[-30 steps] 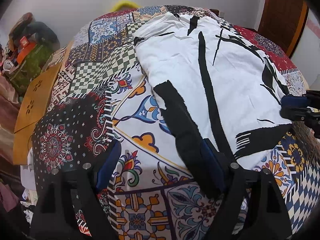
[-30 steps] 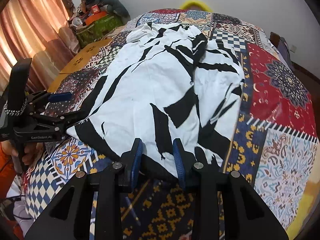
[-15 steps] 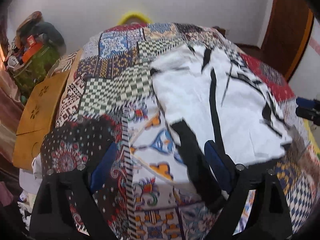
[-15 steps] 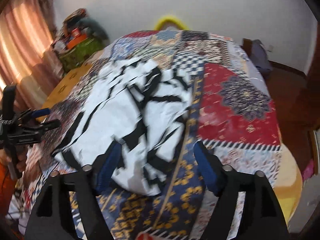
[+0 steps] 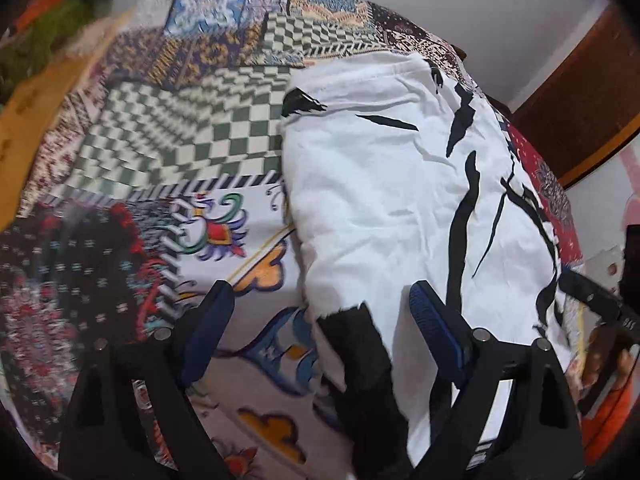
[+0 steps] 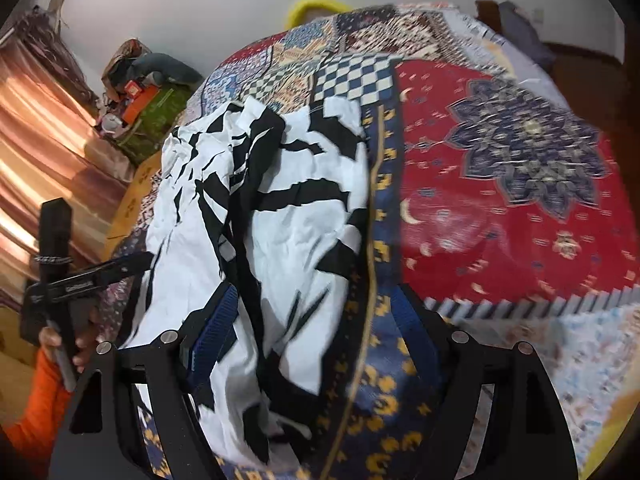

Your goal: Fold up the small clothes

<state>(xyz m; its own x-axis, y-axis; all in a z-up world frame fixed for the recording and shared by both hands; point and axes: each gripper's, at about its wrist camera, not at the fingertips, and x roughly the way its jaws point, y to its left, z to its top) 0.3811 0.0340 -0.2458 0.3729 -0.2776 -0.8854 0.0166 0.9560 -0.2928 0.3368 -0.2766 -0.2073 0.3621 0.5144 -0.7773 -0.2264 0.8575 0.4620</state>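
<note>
A white garment with black streaks (image 5: pixel 380 180) lies spread on a patchwork bedspread (image 5: pixel 180 128). My left gripper (image 5: pixel 320 296) hovers open over the garment's near left edge, and a black patch of the cloth sits between its blue pads without being pinched. In the right wrist view the garment (image 6: pixel 280 240) is creased along its right edge. My right gripper (image 6: pixel 316 300) is open wide over the near right part of that edge, straddling cloth and bedspread (image 6: pixel 500 200). The left gripper (image 6: pixel 136 264) shows at the left of this view, held by a hand in an orange sleeve (image 6: pixel 32 420).
A green bag with clutter (image 6: pixel 156 120) and a pinkish curtain (image 6: pixel 40 140) stand beyond the bed's left side. A wooden board (image 5: pixel 24 120) lies along that side. A brown door (image 5: pixel 580 100) is at the far right, and a yellow object (image 6: pixel 312 4) sits by the far wall.
The right gripper's jaws went from narrow on the garment's near hem to wide apart and shifted towards its right edge. The left gripper moved in along the garment's left edge, staying open.
</note>
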